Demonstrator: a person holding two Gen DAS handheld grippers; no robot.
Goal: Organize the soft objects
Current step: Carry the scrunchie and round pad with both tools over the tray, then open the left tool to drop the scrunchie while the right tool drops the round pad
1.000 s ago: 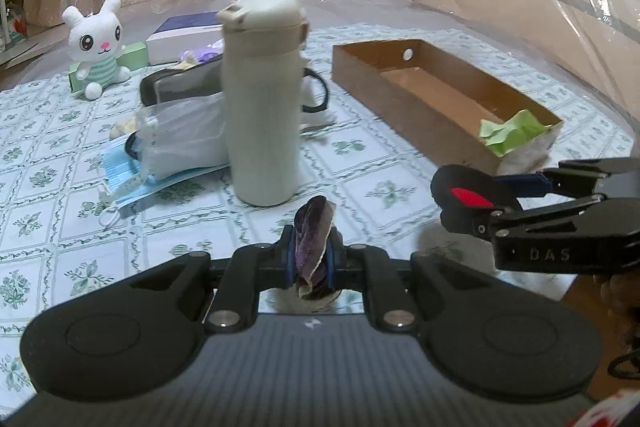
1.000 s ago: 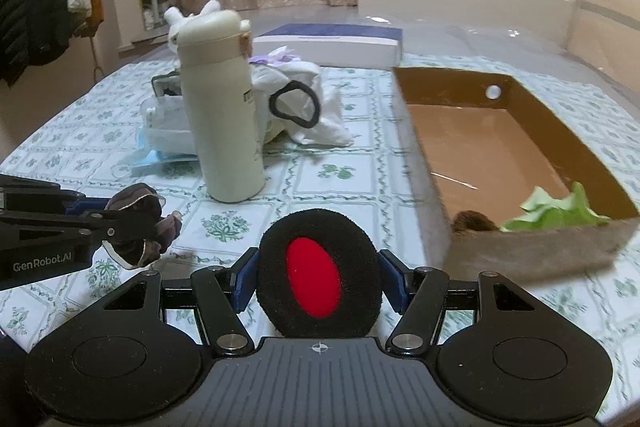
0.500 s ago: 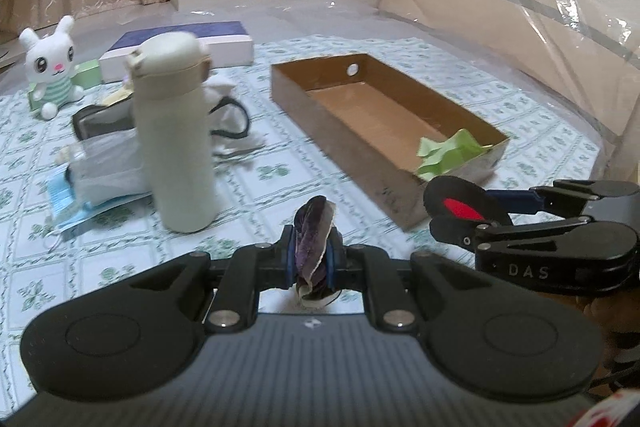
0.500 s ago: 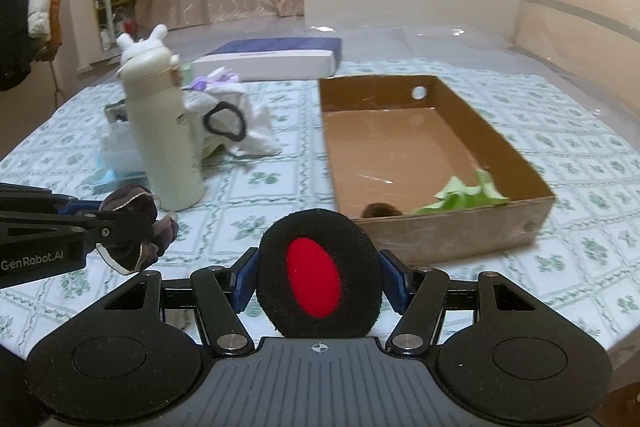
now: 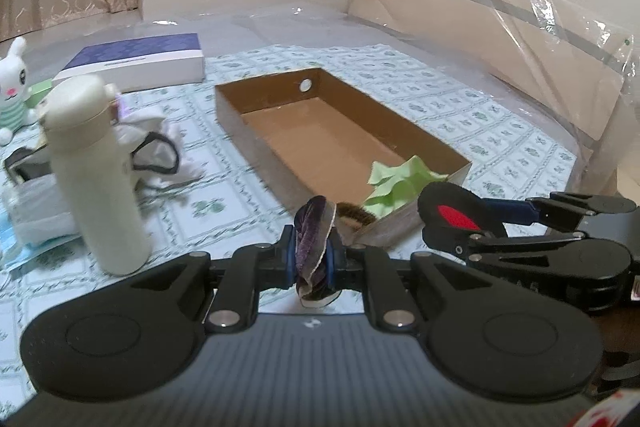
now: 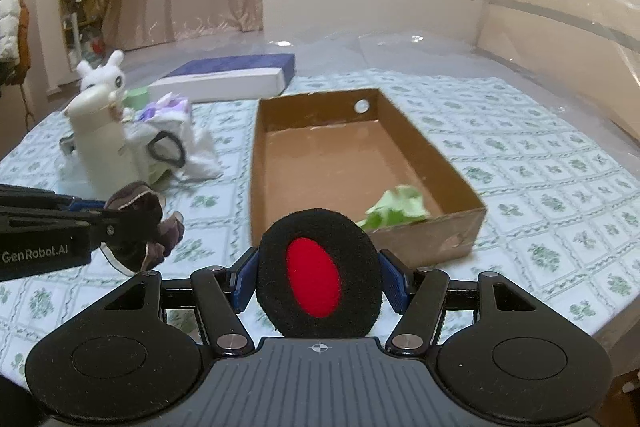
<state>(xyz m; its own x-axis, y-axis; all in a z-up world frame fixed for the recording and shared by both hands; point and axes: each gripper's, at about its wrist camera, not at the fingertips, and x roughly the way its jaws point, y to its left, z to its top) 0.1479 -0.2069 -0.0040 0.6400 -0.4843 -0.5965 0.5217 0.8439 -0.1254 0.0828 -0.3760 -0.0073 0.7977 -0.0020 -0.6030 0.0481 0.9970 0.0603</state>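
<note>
My left gripper (image 5: pixel 312 259) is shut on a crumpled dark purple cloth (image 5: pixel 314 243), held above the table before the near end of the brown cardboard box (image 5: pixel 256 131). It also shows in the right wrist view (image 6: pixel 140 223). My right gripper (image 6: pixel 318 275) is shut on a round black foam pad with a red centre (image 6: pixel 316 279), held level with the box's near end; it shows at the right in the left wrist view (image 5: pixel 448 211). A green cloth (image 5: pixel 400 183) and a small brown thing (image 5: pixel 356 215) lie in the box's near end.
A tall white bottle (image 5: pixel 92 171) stands left of the box, with white bags (image 5: pixel 156 131), a blue face mask (image 5: pixel 12 239) and a bunny plush (image 5: pixel 12 83) around it. A flat blue-and-white box (image 5: pixel 132 63) lies at the back. A plastic-wrapped board (image 5: pixel 500 35) stands far right.
Both grippers have moved up and to the right toward the box with their loads. The bottle now sits further left in both views.
</note>
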